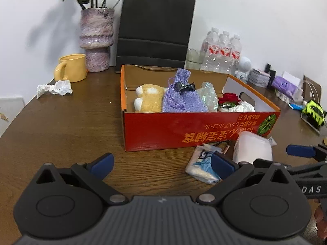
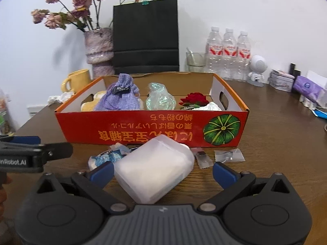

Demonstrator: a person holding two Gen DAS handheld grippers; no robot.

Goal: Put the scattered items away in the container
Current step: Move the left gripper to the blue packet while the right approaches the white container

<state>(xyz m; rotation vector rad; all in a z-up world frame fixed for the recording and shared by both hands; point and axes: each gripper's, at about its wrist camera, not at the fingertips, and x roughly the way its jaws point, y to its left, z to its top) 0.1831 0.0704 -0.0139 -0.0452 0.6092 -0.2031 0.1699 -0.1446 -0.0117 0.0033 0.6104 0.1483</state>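
A red cardboard box [image 1: 163,130] [image 2: 126,128] stands on the wooden table. It holds a yellow plush, a purple knit pouch [image 1: 181,100] [image 2: 119,100], a clear bag, a red rose [image 2: 194,99] and crumpled paper. In front of the box lie a translucent white case [image 2: 153,169] [image 1: 252,148], a blue-white tissue pack [image 1: 202,167] [image 2: 106,157] and small clear sachets [image 2: 229,156]. My right gripper [image 2: 162,173] is open, its fingers either side of the white case. My left gripper [image 1: 162,166] is open and empty, with the tissue pack by its right finger.
A yellow mug [image 1: 71,69], a purple vase with dried roses [image 1: 96,40], a black paper bag [image 1: 155,28] and water bottles [image 1: 222,51] stand behind the box. Crumpled tissue [image 1: 55,87] lies at left. Small items crowd the right edge [image 1: 286,85].
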